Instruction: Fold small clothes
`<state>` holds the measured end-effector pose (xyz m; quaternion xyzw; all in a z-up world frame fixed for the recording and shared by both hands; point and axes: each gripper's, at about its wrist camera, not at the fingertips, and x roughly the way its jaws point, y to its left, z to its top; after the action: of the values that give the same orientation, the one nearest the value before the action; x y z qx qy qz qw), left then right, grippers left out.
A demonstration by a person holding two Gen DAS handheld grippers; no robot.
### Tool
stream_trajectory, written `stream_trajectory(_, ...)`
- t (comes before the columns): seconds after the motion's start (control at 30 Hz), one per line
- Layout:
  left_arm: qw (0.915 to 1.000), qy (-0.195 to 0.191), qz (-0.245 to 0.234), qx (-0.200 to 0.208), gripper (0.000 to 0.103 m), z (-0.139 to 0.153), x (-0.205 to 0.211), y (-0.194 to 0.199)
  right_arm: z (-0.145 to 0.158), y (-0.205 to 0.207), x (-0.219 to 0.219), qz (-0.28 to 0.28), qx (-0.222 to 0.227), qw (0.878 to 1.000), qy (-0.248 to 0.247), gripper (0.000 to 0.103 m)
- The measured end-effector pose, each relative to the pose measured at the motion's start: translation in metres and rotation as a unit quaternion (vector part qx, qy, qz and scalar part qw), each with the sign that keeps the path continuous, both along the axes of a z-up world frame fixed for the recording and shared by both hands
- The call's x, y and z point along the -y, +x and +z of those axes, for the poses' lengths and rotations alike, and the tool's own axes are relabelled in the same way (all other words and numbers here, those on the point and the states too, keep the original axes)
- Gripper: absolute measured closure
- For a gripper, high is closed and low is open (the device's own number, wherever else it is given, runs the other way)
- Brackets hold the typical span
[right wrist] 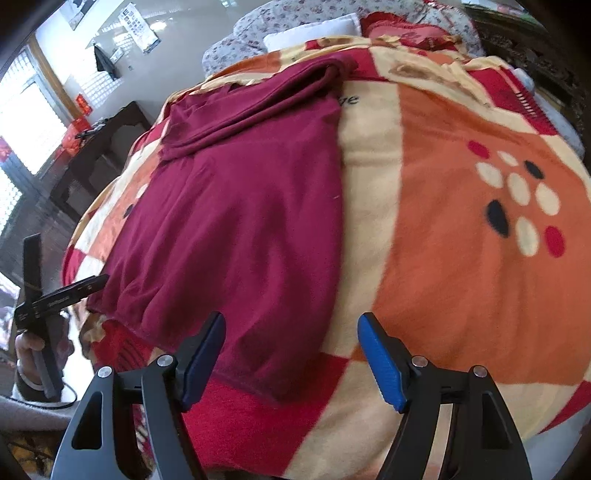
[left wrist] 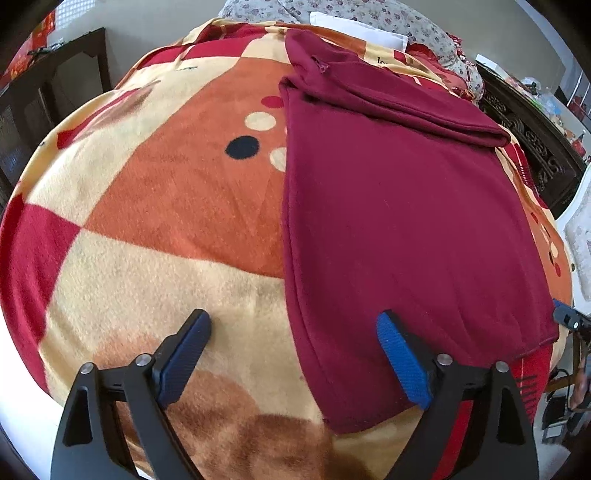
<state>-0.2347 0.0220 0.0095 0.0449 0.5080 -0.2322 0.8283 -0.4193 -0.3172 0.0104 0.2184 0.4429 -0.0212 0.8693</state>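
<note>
A maroon garment (left wrist: 399, 221) lies flat on the patterned blanket (left wrist: 155, 206), with a sleeve folded across its far end. My left gripper (left wrist: 293, 325) is open and empty, its jaws straddling the garment's near left edge just above the hem corner. The garment also shows in the right wrist view (right wrist: 240, 221). My right gripper (right wrist: 291, 328) is open and empty, its jaws straddling the near right hem corner. The left gripper's body (right wrist: 55, 299) shows at the left edge of the right wrist view.
The blanket (right wrist: 461, 258) covers a bed in orange, cream and red. A floral pillow (left wrist: 332, 11) and a white folded item (left wrist: 354, 27) lie at the far end. Dark wooden furniture (left wrist: 532, 136) stands to the right, another dark cabinet (left wrist: 48, 74) to the left.
</note>
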Motion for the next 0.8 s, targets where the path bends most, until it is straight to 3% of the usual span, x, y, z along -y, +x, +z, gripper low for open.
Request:
stream_trajectory(0.4, 0.9995, 0.011, -0.029, -0.011, 0.0, -0.007, 0.007, -0.008, -0.015, -0.003, 0.006, 0.003, 0.04, 0.996, 0.077, 0.023)
stream_trajectory(0.67, 0.999, 0.033, -0.029, -0.001, 0.0, -0.008, 0.013, -0.01, -0.012, 0.0, 0.003, 0.016, 0.045, 0.996, 0.069, 0.022)
stream_trajectory(0.73, 0.999, 0.033, -0.028, -0.003, 0.0, -0.008, 0.013, -0.009, -0.011, 0.0, 0.003, 0.018, 0.049, 0.996, 0.069, 0.024)
stream_trajectory(0.8, 0.9991, 0.032, -0.028, -0.005, 0.0, -0.008, 0.013, -0.009, -0.01, -0.001, 0.003, 0.018, 0.055, 0.996, 0.063, 0.039)
